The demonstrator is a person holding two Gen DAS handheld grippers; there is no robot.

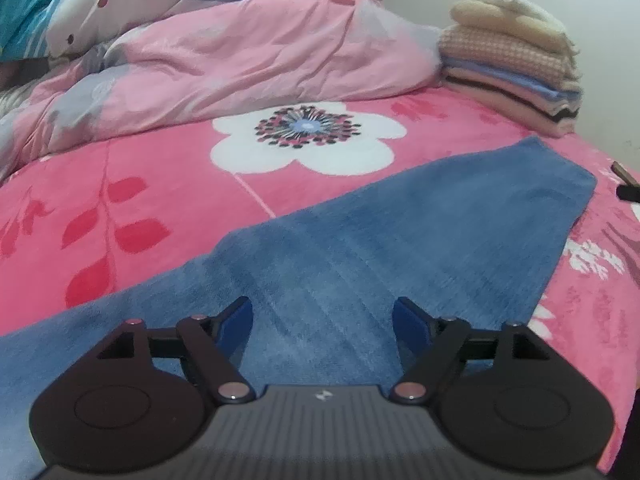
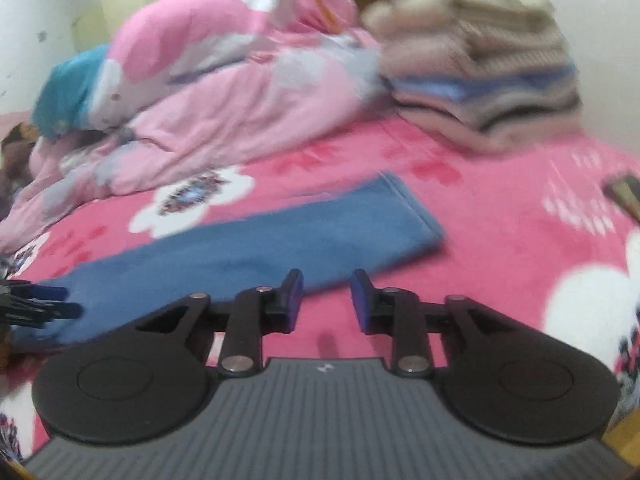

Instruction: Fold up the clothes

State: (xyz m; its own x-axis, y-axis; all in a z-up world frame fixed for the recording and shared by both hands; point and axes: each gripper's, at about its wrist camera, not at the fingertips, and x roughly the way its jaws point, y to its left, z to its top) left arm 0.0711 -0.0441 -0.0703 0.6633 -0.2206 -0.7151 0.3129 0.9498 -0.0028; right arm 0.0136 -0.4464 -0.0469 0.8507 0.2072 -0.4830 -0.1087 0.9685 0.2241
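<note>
blue towel (image 1: 380, 248) flat on bedspread (image 1: 160, 184) | no legible writing

One blue towel (image 1: 400, 240) laid out flat on one pink floral bedsheet (image 1: 140, 184). One stack of folded clothes (image 1: 516, 64) at the far corner, roughly six or seven layers, exact count unclear. One crumpled pink quilt (image 1: 240, 60); two grippers, left gripper (image 1: 322, 316) and right gripper (image 2: 326, 300).
</note>
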